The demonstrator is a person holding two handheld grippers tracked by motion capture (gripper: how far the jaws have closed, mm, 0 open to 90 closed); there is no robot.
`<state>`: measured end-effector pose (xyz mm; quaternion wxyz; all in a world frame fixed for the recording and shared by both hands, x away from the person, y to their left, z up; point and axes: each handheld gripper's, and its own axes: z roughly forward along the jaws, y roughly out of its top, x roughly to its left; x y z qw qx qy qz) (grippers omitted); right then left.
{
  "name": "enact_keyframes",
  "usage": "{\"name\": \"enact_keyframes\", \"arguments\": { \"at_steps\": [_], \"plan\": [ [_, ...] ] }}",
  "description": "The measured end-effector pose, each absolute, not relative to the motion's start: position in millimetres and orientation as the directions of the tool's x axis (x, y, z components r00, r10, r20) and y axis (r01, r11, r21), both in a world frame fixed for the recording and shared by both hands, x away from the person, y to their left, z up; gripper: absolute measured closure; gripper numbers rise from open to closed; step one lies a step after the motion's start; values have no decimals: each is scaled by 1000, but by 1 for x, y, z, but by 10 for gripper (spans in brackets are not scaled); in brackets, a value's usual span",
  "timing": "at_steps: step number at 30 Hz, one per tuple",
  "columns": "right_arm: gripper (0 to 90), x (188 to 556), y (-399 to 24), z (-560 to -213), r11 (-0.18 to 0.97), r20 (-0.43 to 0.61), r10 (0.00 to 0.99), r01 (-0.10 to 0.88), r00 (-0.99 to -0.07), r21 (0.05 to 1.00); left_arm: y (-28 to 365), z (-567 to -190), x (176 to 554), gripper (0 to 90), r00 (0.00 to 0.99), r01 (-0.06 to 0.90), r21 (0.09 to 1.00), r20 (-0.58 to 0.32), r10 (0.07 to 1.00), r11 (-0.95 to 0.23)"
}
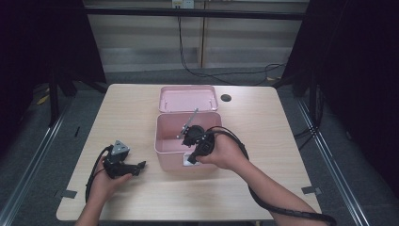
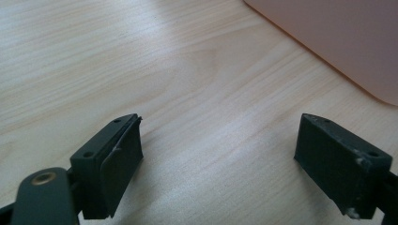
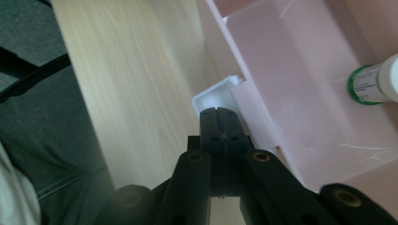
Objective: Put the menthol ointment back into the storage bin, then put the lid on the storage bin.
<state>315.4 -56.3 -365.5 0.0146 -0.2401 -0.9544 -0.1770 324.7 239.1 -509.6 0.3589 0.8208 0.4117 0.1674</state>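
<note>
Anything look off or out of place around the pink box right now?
Nothing stands out. The pink box sits square on the table, lid open, a small bottle lying inside. The right gripper, shut, is at its white latch.

bottle (image 3: 378, 84) cut off by edge

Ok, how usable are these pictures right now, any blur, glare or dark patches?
High view: dim and soft, both sides black; pink box readable. Left gripper view: bright sheen on the table, box corner and left gripper jaws soft. Right gripper view: right gripper jaws shut and fairly sharp, its near links blurred, box wall washed out pale, bottle cut off by the edge.
</note>
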Motion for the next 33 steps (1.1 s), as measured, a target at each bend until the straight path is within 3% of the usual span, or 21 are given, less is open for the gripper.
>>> {"name": "enact_keyframes", "arguments": {
  "at_steps": [23, 33],
  "plan": [
    [900, 312, -62, -373, 817, 114, 427, 437, -897, 376, 242, -509, 325, 152, 605, 559, 730, -34, 796, -393],
    [900, 315, -65, -374, 817, 131, 413, 430, -901, 385, 249, -494, 341, 189, 548, 674, 645, -110, 829, -360]
  ]
}}
